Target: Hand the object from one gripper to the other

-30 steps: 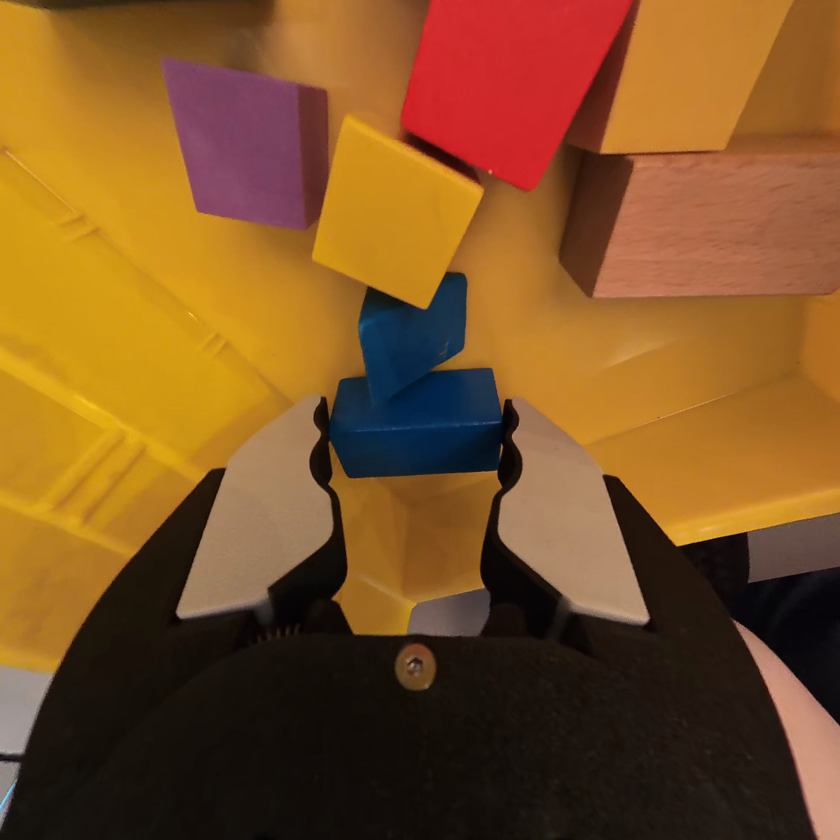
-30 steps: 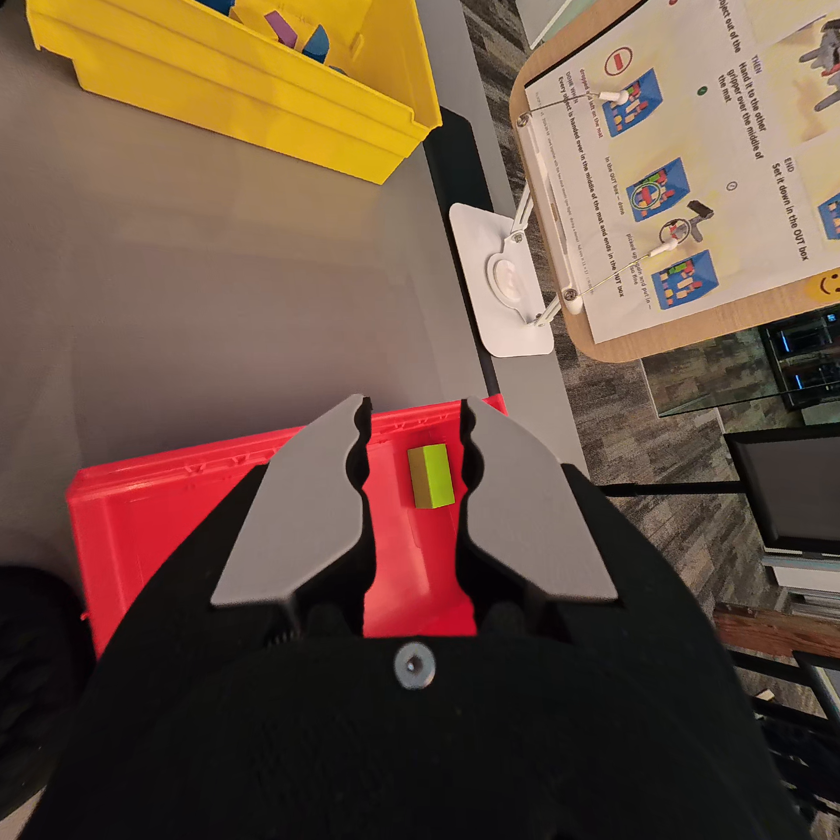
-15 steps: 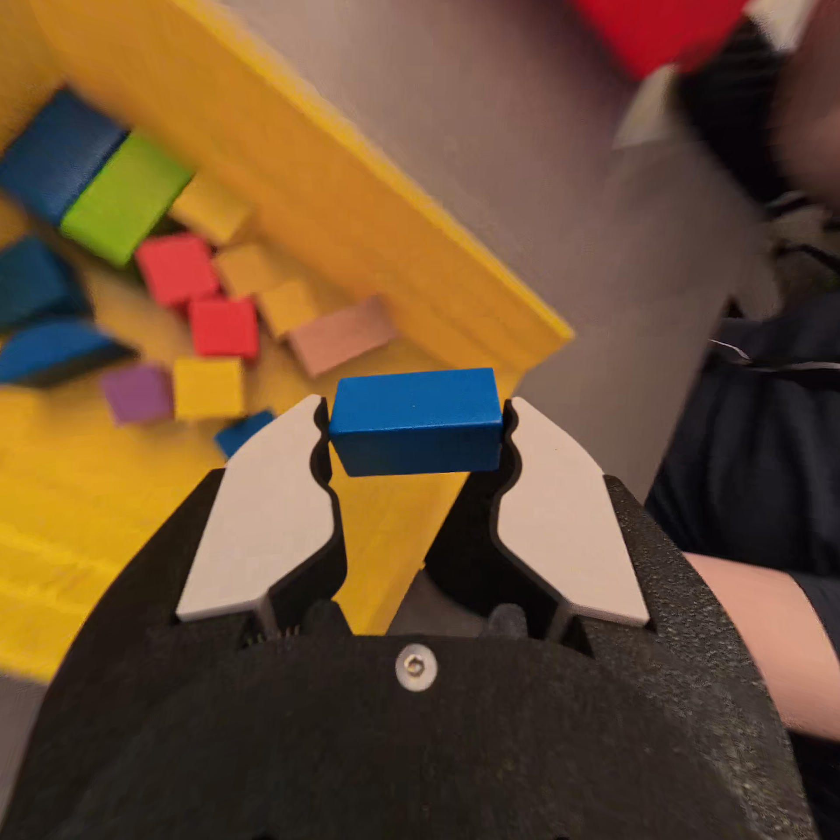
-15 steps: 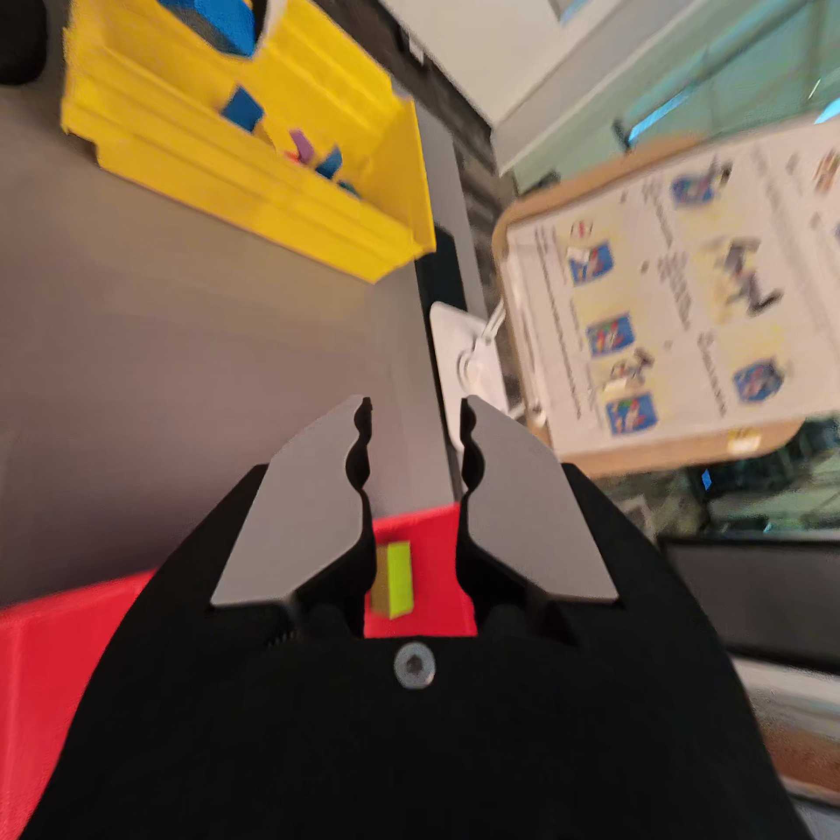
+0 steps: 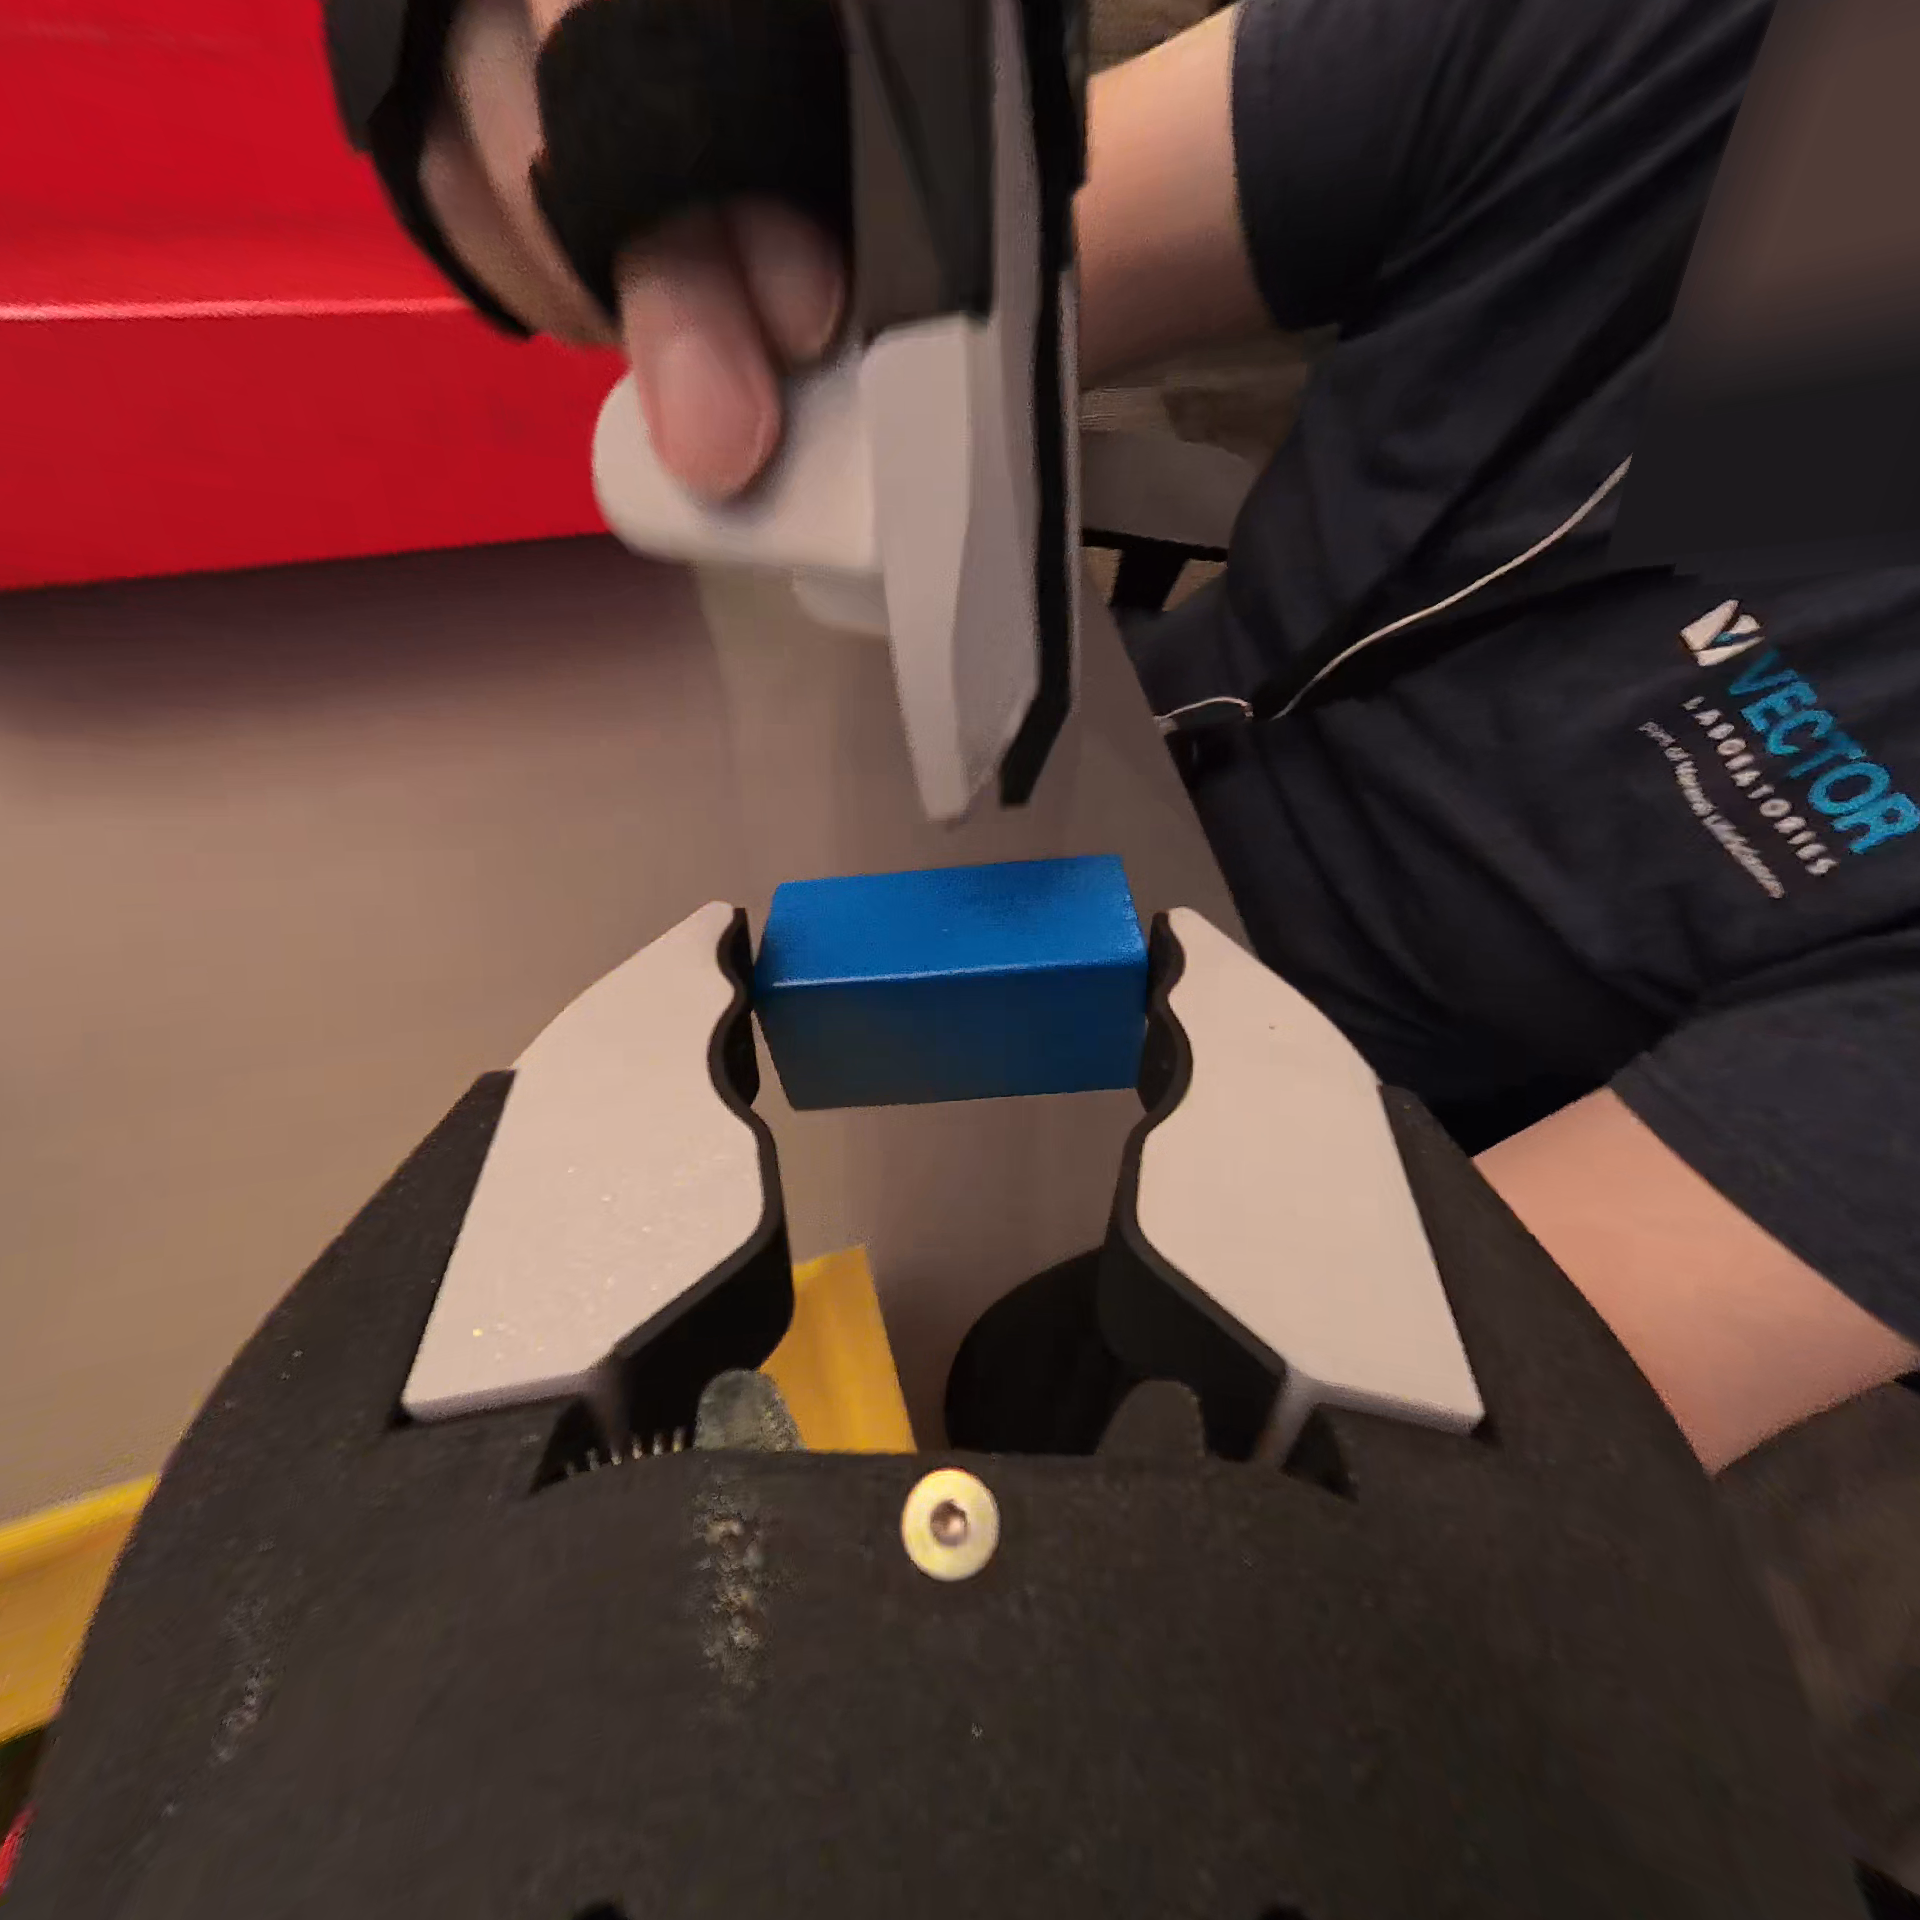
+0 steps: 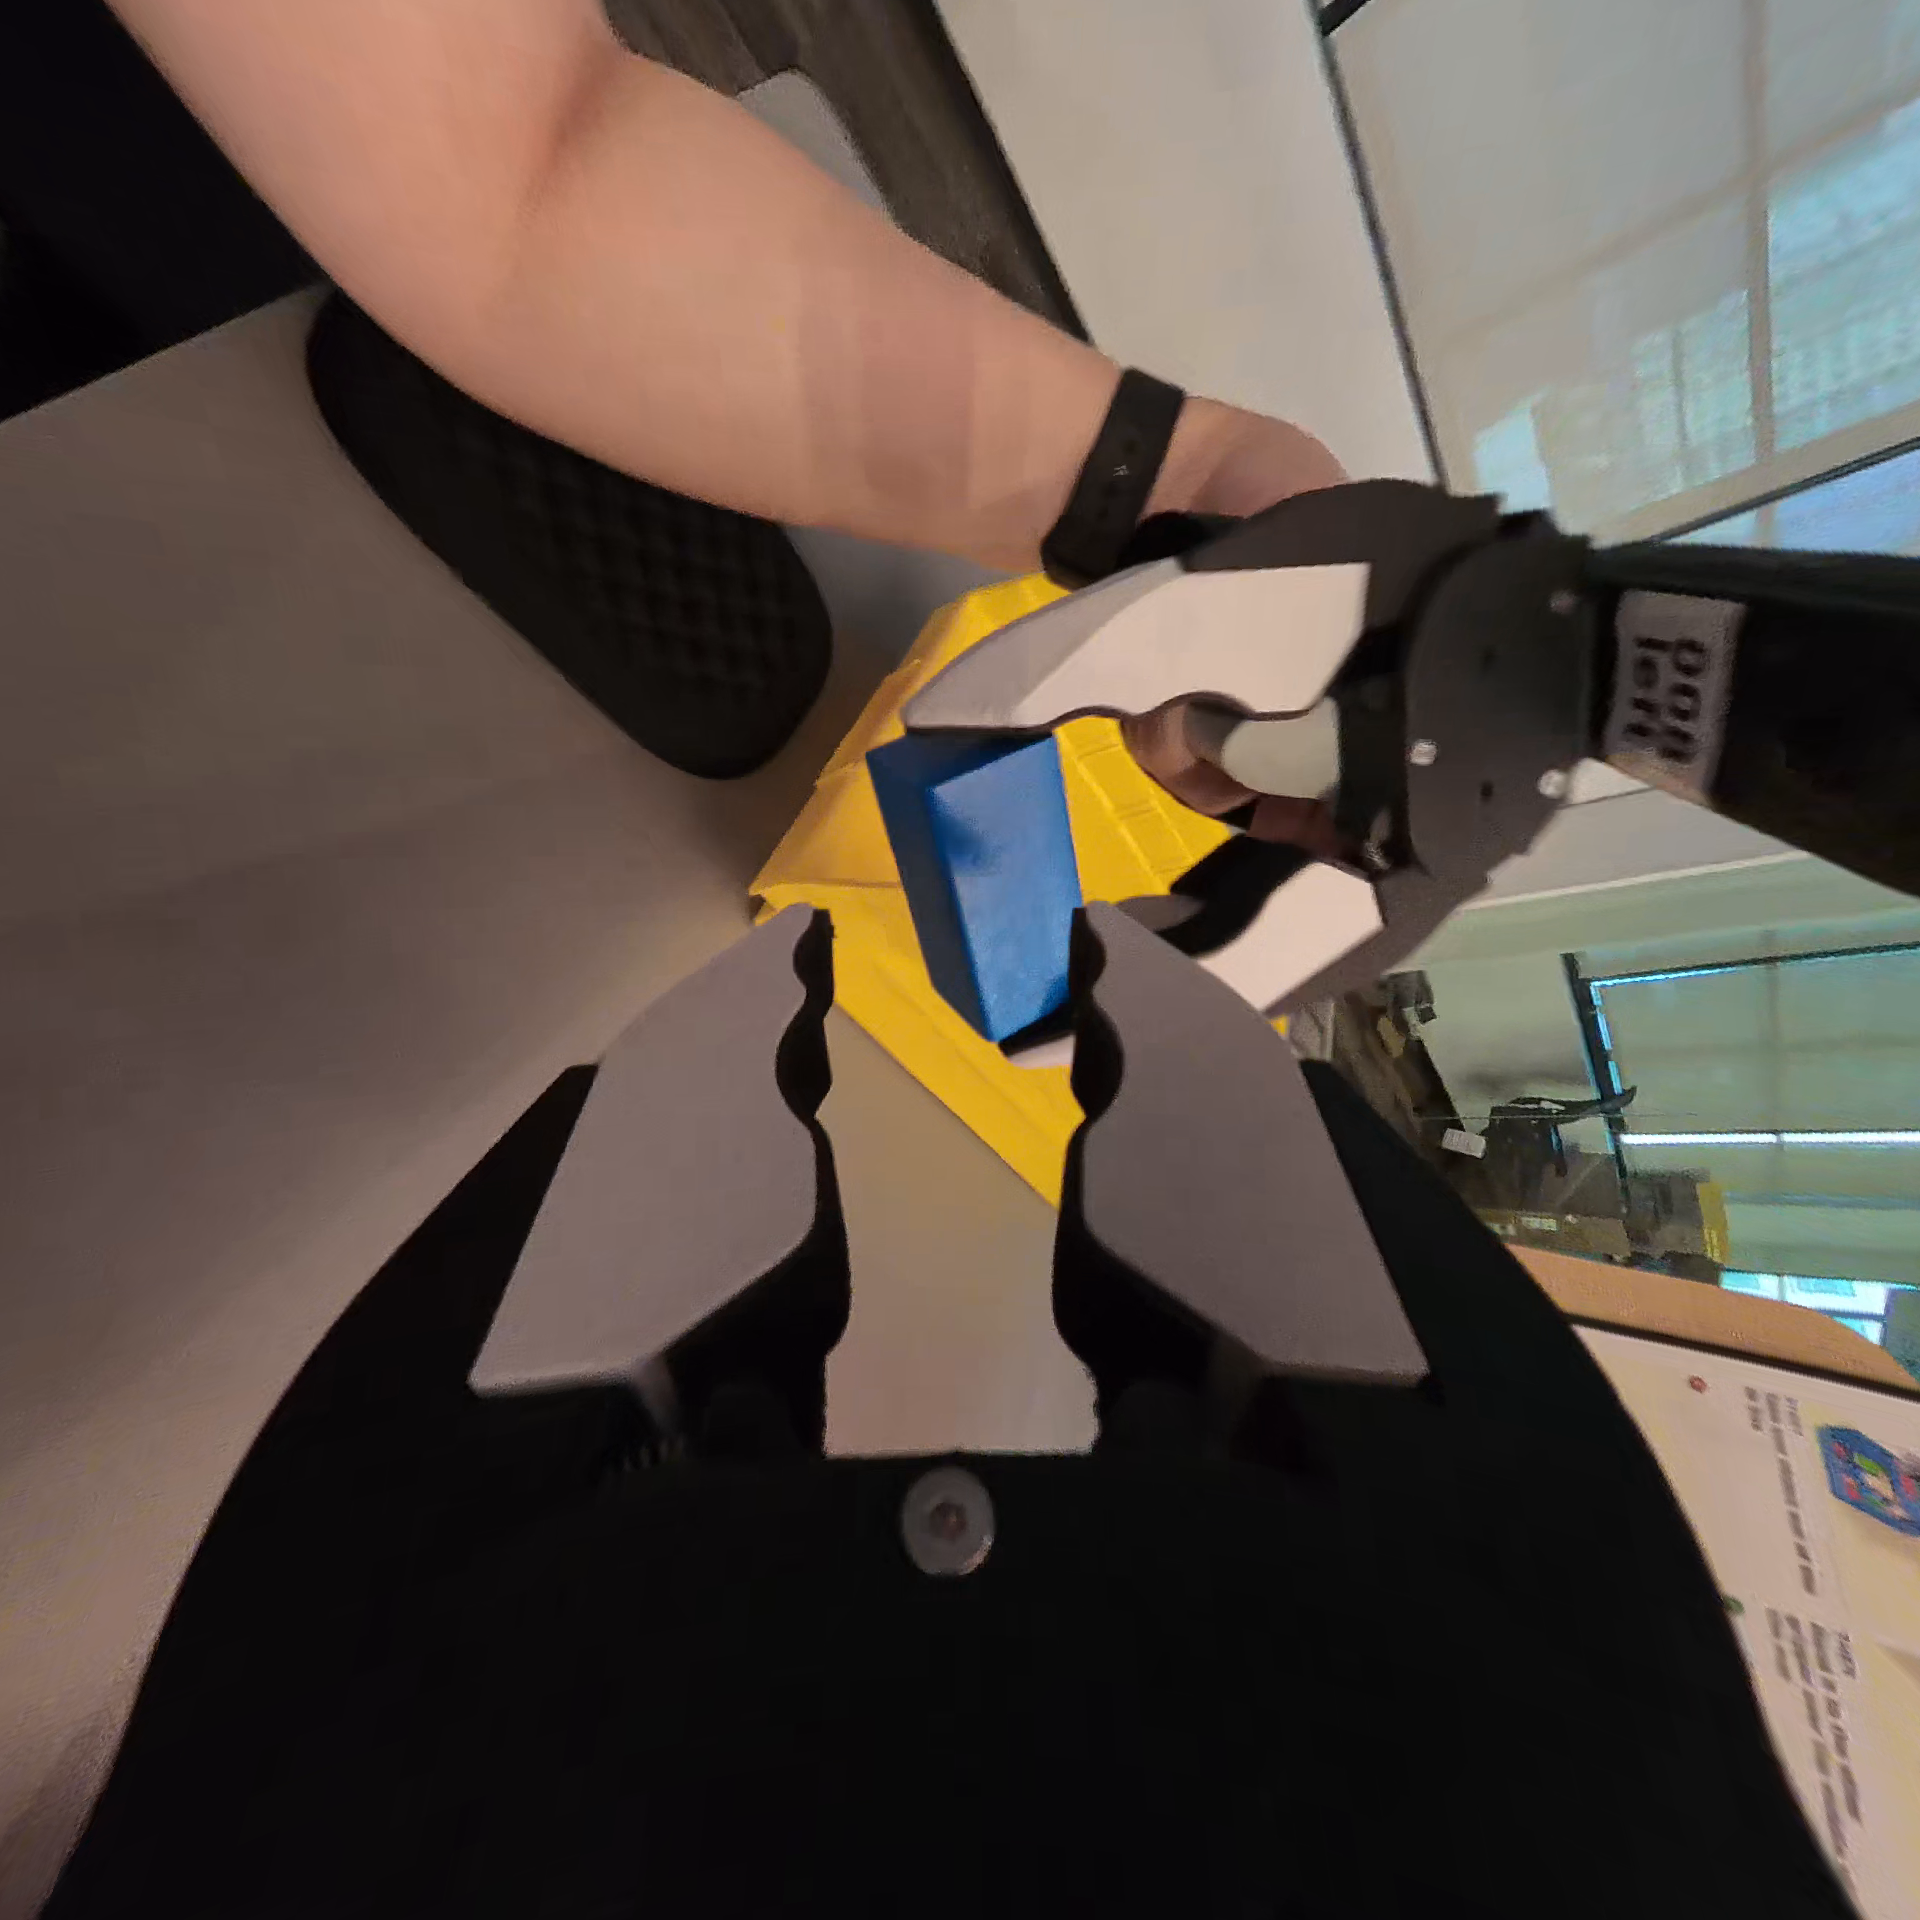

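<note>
Your left hand-held gripper (image 5: 951,971) is clamping the blue block (image 5: 951,982) by its two short ends, fingertips pressed against it, and is holding it in the air above the grey counter (image 5: 312,935). Your right hand-held gripper (image 6: 948,982) is standing partly open with nothing between its fingers; in its own view the block (image 6: 987,883) is sitting just past the tips, close to the right-hand finger (image 6: 1195,1143), and you cannot tell from that view whether the two are touching. In the left wrist view that right hand-held gripper (image 5: 977,800) is coming in edge-on from above, its tips hanging just over the block and apart from it, while your fingers (image 5: 707,395) are resting on its pale trigger (image 5: 831,499). Behind it, a red bin (image 5: 260,436) is sitting on the counter. In the right wrist view a yellow bin (image 6: 935,1039) is lying beyond the block, a black textured pad (image 6: 582,582) is lying on the counter further off, and a printed sheet (image 6: 1818,1558) on a board is showing at the right edge.
</note>
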Demonstrator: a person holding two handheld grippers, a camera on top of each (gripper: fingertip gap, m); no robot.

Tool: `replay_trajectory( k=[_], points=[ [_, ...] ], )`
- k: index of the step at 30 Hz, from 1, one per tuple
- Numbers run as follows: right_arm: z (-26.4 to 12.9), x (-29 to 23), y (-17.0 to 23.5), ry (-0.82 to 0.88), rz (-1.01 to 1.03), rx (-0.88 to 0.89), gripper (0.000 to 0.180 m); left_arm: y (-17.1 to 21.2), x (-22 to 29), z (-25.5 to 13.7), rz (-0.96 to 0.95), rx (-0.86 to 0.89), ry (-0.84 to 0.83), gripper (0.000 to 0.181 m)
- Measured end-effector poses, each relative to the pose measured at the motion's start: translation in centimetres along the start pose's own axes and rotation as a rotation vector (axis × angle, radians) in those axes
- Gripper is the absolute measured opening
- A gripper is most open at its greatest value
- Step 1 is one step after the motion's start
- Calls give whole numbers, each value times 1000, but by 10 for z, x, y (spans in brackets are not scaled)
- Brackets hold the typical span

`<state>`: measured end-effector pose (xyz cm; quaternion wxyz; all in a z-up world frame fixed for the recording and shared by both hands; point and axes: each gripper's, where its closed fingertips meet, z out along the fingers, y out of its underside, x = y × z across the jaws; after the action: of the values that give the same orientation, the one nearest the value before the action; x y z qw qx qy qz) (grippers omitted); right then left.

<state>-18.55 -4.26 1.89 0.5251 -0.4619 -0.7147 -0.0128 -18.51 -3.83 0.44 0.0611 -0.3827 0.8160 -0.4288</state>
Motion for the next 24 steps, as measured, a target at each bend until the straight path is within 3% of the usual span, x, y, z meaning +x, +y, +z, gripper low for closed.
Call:
replay_trajectory(
  k=[8, 14, 17, 21, 24],
  points=[
    [16, -16, 4, -56, -43, -43, 47, -1, 5, 26, 23, -74, 92, 72],
    [17, -20, 7, -76, -57, -82, 35, -3, 6, 31, 16, -70, 130, 73],
    [14, -19, 12, -82, -46, -106, 35, -7, 5, 22, -25, -10, 141, 85],
    [-12, -2, 28, -39, -7, -165, 35, -7, -4, -3, -40, 79, 37, 84],
    [-67, 36, 77, 134, 86, -315, 35, -8, -17, -29, -53, 143, -118, 83]
  ],
)
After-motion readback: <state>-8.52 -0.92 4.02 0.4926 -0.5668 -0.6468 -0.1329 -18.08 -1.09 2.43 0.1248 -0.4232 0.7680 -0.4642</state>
